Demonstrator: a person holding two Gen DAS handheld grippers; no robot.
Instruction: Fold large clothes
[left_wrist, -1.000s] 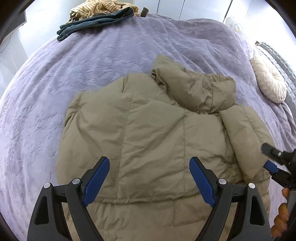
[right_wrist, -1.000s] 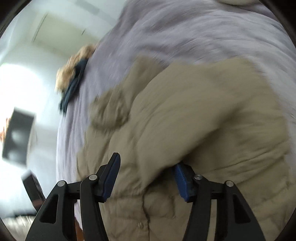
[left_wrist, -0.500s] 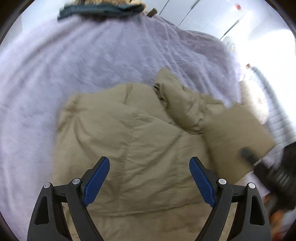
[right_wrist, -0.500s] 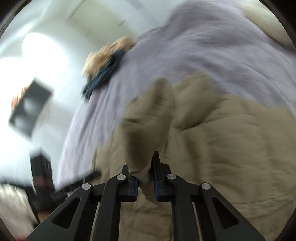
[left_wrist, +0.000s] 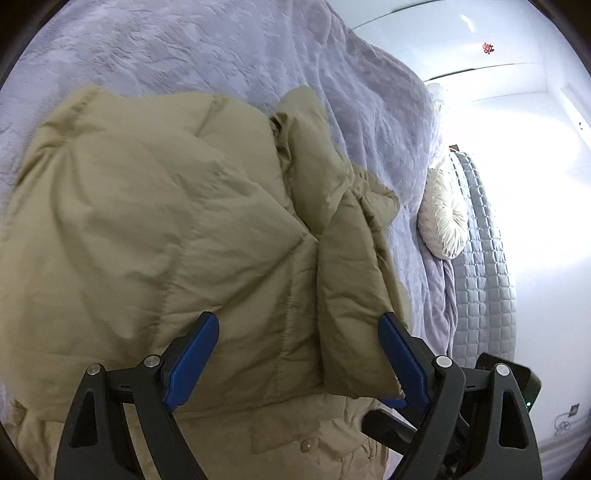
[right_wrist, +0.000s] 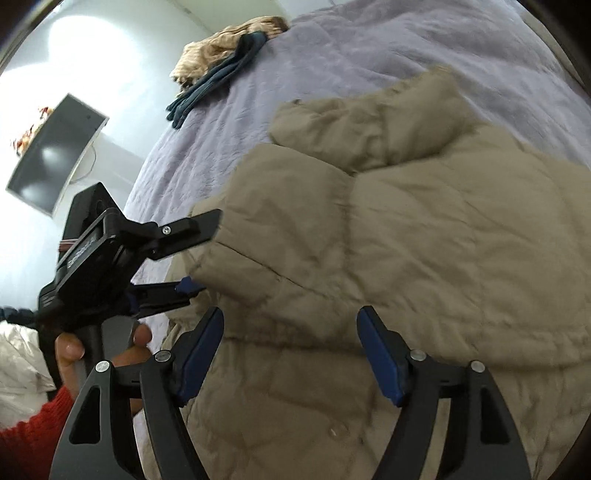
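Observation:
A tan puffer jacket lies back-up on the lilac bedspread, its hood bunched at the far side. One sleeve is folded over the back. My left gripper is open just above the sleeve's cuff end. My right gripper is open and empty over the jacket near its hem. The left gripper also shows in the right wrist view, open at the jacket's edge, held by a hand.
A pile of tan and dark blue clothes sits at the bed's far corner. A round cream cushion lies against a quilted grey headboard. A monitor stands beside the bed.
My right gripper shut on the sleeve, carried it over the jacket's back, then opened and let it go. My left gripper moved in closer, over the folded sleeve.

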